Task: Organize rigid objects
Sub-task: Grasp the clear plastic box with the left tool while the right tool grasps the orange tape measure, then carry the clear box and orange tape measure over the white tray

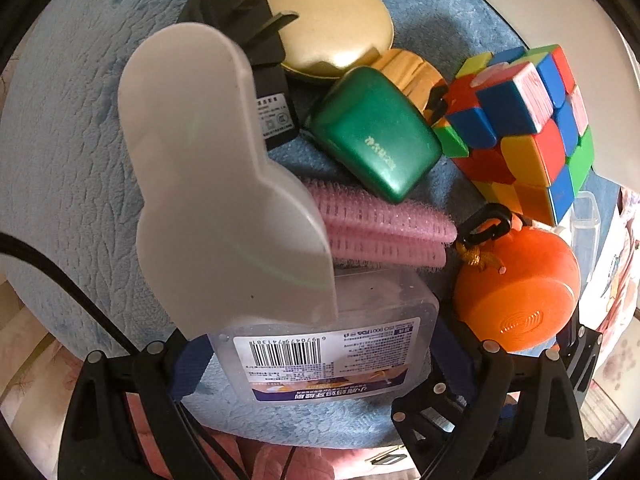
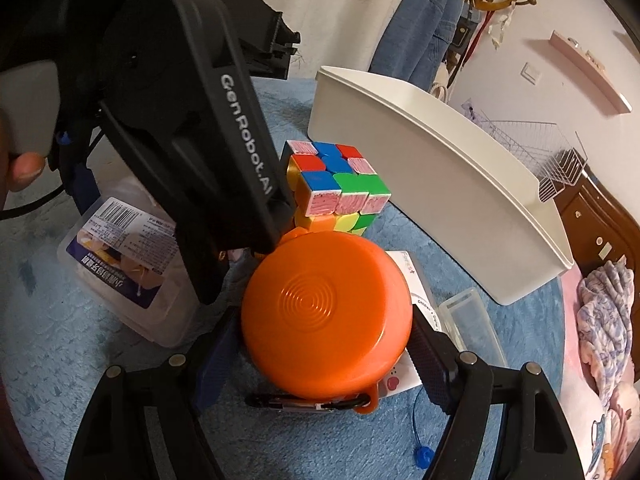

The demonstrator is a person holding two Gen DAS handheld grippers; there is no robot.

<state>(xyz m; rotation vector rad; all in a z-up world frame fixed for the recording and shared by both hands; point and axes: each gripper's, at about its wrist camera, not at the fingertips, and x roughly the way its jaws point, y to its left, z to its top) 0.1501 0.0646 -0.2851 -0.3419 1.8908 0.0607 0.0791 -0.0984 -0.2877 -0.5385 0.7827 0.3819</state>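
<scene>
A clear plastic box (image 1: 328,352) with a barcode label lies on the blue cloth, its frosted lid (image 1: 224,184) standing open. My left gripper (image 1: 320,344) straddles the box, and both blue pads touch its sides. One left finger (image 2: 200,264) also shows beside the clear plastic box (image 2: 124,264) in the right wrist view. An orange round case (image 2: 326,312) with a black clip sits between the pads of my right gripper (image 2: 326,340), which is shut on it. The orange round case (image 1: 516,292) is at the lower right of the left wrist view.
A scrambled puzzle cube (image 2: 340,184) stands behind the orange case, with a white bin (image 2: 440,184) beyond it. A green case (image 1: 376,132), gold compact (image 1: 332,24), black plug (image 1: 256,52) and pink rollers (image 1: 380,232) crowd the cloth. A small clear tub (image 2: 472,328) lies right.
</scene>
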